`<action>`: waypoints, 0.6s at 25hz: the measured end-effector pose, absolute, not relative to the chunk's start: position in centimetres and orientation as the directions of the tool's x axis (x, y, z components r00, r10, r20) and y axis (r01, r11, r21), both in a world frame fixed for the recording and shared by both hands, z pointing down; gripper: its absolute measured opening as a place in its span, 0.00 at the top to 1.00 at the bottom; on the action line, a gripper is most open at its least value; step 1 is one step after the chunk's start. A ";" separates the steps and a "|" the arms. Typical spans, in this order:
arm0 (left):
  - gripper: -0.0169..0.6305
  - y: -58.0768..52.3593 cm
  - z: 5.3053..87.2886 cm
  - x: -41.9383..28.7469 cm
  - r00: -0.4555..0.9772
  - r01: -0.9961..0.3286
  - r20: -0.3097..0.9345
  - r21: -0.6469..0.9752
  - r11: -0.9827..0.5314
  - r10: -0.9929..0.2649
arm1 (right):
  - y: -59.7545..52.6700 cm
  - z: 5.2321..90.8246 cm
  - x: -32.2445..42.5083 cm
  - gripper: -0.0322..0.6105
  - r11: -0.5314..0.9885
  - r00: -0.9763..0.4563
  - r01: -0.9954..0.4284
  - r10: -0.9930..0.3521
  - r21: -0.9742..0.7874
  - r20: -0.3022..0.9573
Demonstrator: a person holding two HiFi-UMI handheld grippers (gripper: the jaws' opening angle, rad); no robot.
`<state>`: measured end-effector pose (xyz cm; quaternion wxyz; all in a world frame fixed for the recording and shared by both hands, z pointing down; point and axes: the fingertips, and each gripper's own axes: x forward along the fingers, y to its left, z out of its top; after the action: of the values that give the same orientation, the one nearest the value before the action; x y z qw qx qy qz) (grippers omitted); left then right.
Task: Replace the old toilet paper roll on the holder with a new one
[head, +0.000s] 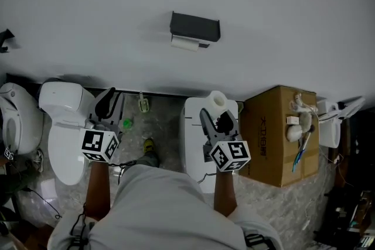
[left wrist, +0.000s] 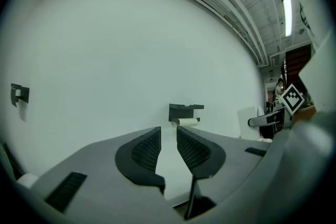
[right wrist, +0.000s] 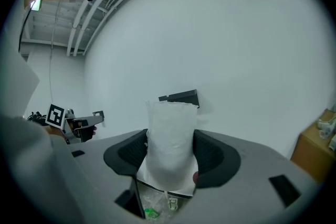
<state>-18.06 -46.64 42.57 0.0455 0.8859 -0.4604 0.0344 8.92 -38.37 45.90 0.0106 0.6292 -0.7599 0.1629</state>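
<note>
A white wall [head: 263, 9] fills the upper scene; below it are seen one toilet [head: 61, 126] and one cardboard box [head: 269, 137]. One black holder [head: 195, 26] is fixed to the wall, and the old roll [head: 186, 43] hangs under it with its long axis level along the wall. Two rolls are counted: the new roll [right wrist: 169, 144] is clamped between the jaws of the right tool [right wrist: 170, 152] and stands on end, so it would likely need to be turned level. The left tool [left wrist: 168, 152] is held partly open with nothing between its jaws. The holder lies ahead of and above both tools, nearer the right.
</note>
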 end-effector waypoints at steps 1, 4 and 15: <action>0.82 -47.6 42.8 -18.0 0.582 -0.813 0.106 0.052 -0.580 -0.806 | -39.1 46.0 8.9 0.53 0.144 -0.197 -0.961 -0.955 -0.236 0.222; 0.82 -50.1 43.4 -17.7 0.607 -0.794 0.115 0.053 -0.606 -0.786 | -40.8 46.2 8.9 0.53 0.113 -0.168 -0.964 -0.960 -0.239 0.225; 0.81 -55.0 44.5 -16.3 0.672 -0.740 0.107 0.069 -0.669 -0.733 | -43.2 46.6 9.3 0.53 0.017 -0.076 -0.970 -0.969 -0.243 0.237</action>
<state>-16.28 -54.96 44.47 0.0535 0.9128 -0.4035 0.0349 9.31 -43.17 46.62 0.0018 0.6795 -0.7131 0.1722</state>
